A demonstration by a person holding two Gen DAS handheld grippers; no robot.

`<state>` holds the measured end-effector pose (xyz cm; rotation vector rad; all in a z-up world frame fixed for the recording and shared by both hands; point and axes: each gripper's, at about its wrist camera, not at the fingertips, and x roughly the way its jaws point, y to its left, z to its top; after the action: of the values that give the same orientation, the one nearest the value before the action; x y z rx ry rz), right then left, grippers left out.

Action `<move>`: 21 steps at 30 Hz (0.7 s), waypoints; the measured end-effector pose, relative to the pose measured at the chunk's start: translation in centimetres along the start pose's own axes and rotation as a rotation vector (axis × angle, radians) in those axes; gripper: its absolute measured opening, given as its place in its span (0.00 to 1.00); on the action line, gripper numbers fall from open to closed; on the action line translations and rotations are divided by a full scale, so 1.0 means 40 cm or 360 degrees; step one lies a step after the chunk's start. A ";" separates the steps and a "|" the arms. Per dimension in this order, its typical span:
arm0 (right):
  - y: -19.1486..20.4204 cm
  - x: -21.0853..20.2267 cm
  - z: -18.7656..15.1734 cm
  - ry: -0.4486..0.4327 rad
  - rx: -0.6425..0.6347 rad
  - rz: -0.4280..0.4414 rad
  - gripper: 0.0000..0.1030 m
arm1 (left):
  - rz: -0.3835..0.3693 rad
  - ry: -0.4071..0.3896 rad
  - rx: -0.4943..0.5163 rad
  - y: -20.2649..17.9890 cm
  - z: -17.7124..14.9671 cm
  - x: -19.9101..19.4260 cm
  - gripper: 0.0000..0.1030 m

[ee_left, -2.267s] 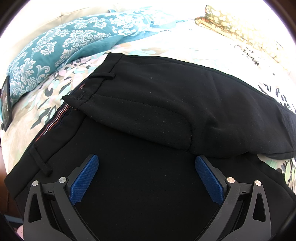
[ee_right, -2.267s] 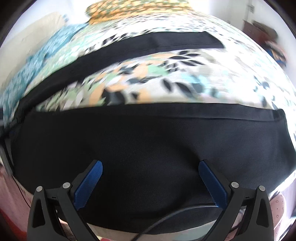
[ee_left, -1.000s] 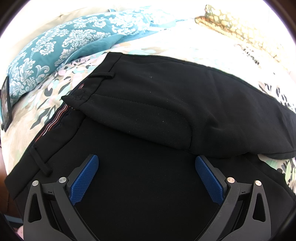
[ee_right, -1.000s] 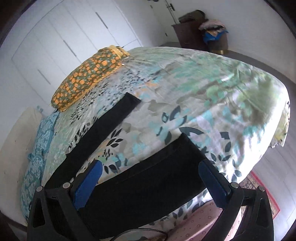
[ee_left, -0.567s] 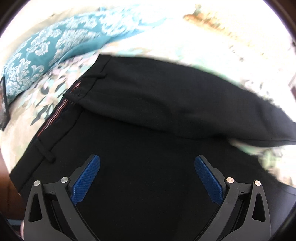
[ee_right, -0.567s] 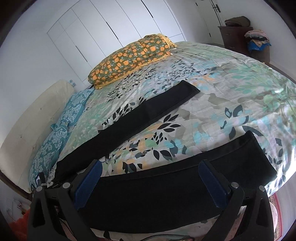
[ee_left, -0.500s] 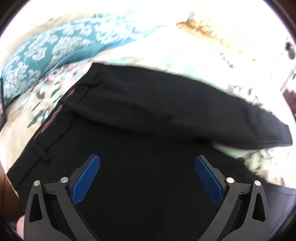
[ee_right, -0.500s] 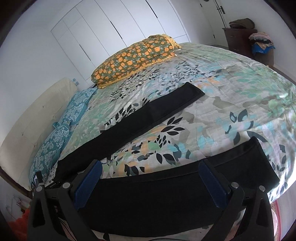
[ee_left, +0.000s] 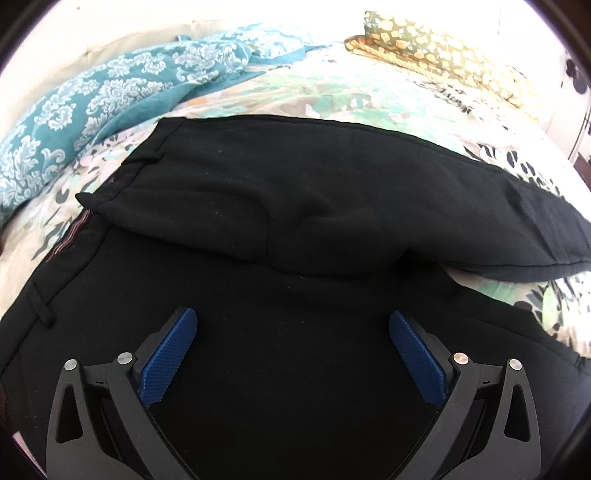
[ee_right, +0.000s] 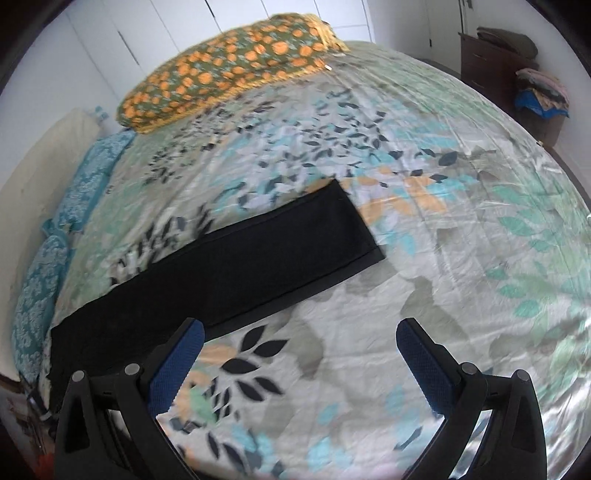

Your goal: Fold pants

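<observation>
Black pants (ee_left: 295, 206) lie spread on a floral bedspread (ee_left: 325, 92). In the left wrist view the waistband (ee_left: 70, 240) is at the left, one side lies folded over the seat, and a leg runs off to the right. My left gripper (ee_left: 293, 343) is open and empty, hovering over the seat. In the right wrist view the far leg of the pants (ee_right: 236, 269) stretches to its hem (ee_right: 360, 225). My right gripper (ee_right: 299, 354) is open and empty above the bare bedspread (ee_right: 424, 229), just right of that leg.
A teal patterned pillow (ee_left: 92, 96) lies at the bed's head on the left. An orange-and-green pillow (ee_right: 225, 70) lies at the far side. A dark dresser with piled clothes (ee_right: 532, 77) stands beyond the bed at right. White closet doors (ee_right: 236, 14) are behind.
My right gripper has swung forward past the near leg, which dropped out of its view, and now faces the far leg's hem. My left gripper shifted slightly and settled over the seat.
</observation>
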<state>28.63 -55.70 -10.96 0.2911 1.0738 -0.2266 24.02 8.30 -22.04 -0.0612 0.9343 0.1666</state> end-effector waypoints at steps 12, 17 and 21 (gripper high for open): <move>0.023 0.289 0.252 0.0185 -0.0048 -0.0260 0.73 | 0.0013 -0.0043 0.0002 0.005 -0.006 0.014 1.00; 0.031 0.314 0.234 0.0131 0.0004 -0.0190 0.26 | 0.0022 -0.0048 0.0005 0.001 -0.009 0.019 1.00; 0.087 0.144 0.159 -0.0178 -0.0133 0.0056 0.10 | 0.0026 -0.0046 0.0006 0.000 -0.008 0.020 1.00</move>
<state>37.68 -54.84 -12.82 0.2197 0.9641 -0.1644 24.24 8.35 -22.85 -0.0477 0.9065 0.1805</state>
